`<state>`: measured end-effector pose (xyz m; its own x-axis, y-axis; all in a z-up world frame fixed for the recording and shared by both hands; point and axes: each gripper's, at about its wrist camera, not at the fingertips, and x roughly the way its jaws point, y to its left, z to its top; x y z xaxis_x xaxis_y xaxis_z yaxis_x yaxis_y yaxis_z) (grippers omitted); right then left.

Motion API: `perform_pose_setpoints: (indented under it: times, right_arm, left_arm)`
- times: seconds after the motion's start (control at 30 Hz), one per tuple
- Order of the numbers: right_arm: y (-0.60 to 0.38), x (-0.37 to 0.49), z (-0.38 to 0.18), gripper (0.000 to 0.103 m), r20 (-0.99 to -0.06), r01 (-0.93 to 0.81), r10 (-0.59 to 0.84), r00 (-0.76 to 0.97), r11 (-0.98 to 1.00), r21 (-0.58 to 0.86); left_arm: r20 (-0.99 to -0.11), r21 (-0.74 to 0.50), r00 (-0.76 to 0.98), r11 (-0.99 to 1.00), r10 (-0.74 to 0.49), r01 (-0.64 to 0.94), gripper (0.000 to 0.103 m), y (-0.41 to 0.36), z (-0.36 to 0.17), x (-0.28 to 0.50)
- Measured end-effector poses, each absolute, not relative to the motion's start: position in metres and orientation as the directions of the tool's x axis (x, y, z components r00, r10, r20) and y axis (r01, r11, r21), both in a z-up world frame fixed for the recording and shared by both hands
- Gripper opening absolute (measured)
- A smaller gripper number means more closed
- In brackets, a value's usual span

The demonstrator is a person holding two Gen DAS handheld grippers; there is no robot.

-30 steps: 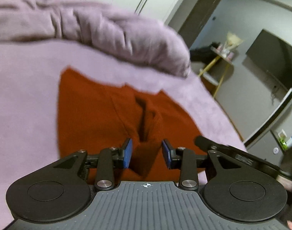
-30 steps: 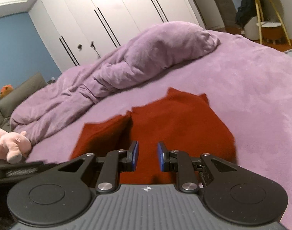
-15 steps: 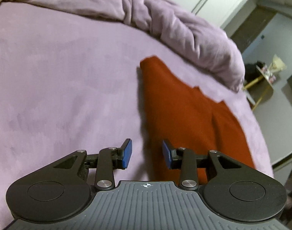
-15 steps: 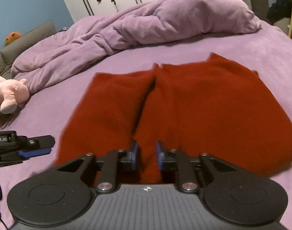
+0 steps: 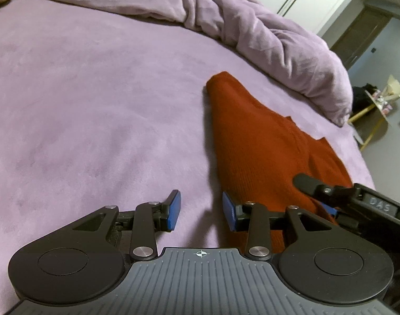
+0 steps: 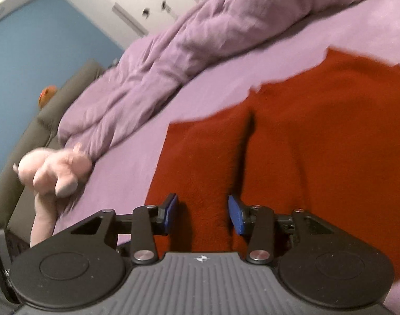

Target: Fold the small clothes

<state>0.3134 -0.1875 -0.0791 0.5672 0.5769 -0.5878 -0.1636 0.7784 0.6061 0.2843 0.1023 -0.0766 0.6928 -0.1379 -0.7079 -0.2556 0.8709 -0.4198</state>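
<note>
Both hand-held grippers, left (image 5: 201, 211) and right (image 6: 202, 214), stood open, empty; the red knit garment (image 6: 305, 144), soft and limp, seemed best pinched at its edge.

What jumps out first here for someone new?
The rust-red garment spread flat on the purple bed cover, filling the right wrist view. Behind it lies a rumpled purple duvet, with a pink plush toy at the bed's left edge. Both the left gripper and right gripper are open at the garment's near edge.
</note>
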Motion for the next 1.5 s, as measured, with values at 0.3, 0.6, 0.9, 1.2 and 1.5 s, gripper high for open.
perform_pose_setpoints:
  times: [0.3,0.6,0.9,1.2,1.5]
  right_arm:
    - [-0.172,0.281,-0.025,0.010,-0.612,-0.296,0.329,0.719,0.942,0.159]
    - [-0.220,0.288,-0.052,0.057,-0.637,-0.176,0.334,0.695,0.938,0.299]
    - [-0.266,0.317,-0.085,0.074,-0.531,-0.062,0.578,0.620,0.711,0.700]
    - [-0.188,0.326,-0.059,0.018,-0.639,-0.236,0.453,0.622,0.886,0.398]
    - [-0.181,0.290,-0.010,0.015,-0.522,-0.276,0.159,0.838,0.949,-0.155]
  left_arm:
    - [-0.653,-0.475,0.735,0.855,-0.184,-0.207,0.046,0.089,-0.067,0.280]
    - [-0.679,-0.480,0.705,0.850,-0.204,-0.217,0.045,0.082,-0.081,0.288]
    - [-0.686,-0.465,0.703,0.856,-0.185,-0.228,0.044,0.074,-0.082,0.290]
    - [-0.696,-0.396,0.707,0.889,-0.127,-0.231,0.046,0.063,-0.072,0.273]
    - [-0.652,-0.381,0.735,0.919,-0.188,-0.104,0.059,0.023,-0.053,0.246]
